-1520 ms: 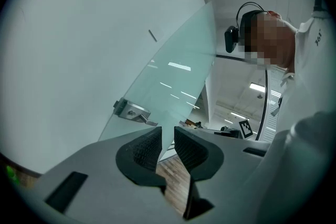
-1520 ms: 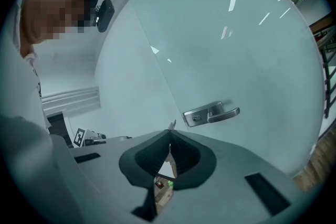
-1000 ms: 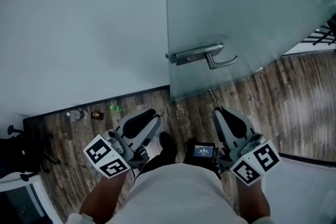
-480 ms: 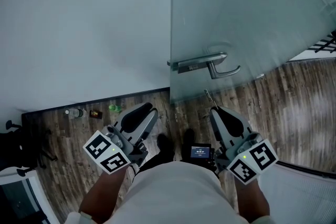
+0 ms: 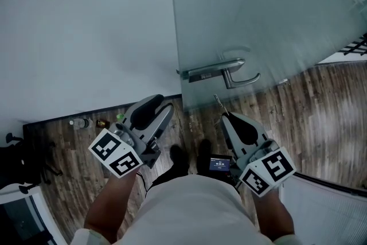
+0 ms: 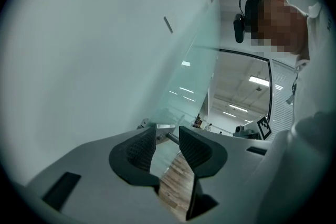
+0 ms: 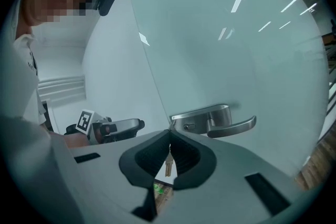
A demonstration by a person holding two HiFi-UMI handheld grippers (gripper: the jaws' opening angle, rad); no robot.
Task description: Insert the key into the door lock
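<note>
The frosted glass door [image 5: 269, 20] carries a metal lever handle [image 5: 241, 78] on a lock plate [image 5: 203, 73]. In the right gripper view the keyhole [image 7: 186, 126] sits at the plate's left end, left of the handle [image 7: 231, 126]. My right gripper [image 5: 222, 116] is shut on a small key [image 7: 168, 164]; the key's blade [image 5: 217, 102] points at the door below the lock plate, short of it. My left gripper [image 5: 160, 103] hovers near the door's edge with its jaws opening and nothing between the pads [image 6: 140, 147].
A white wall [image 5: 86, 26] meets the door's left edge. Bottles and small items [image 5: 86, 122] lie on the wood floor by the baseboard. A black chair base [image 5: 17, 155] is at far left. A small screen device [image 5: 219, 164] hangs at the person's waist.
Both grippers have moved forward toward the door. The left one's jaws now stand wider apart. The right one has drifted left, still holding the key.
</note>
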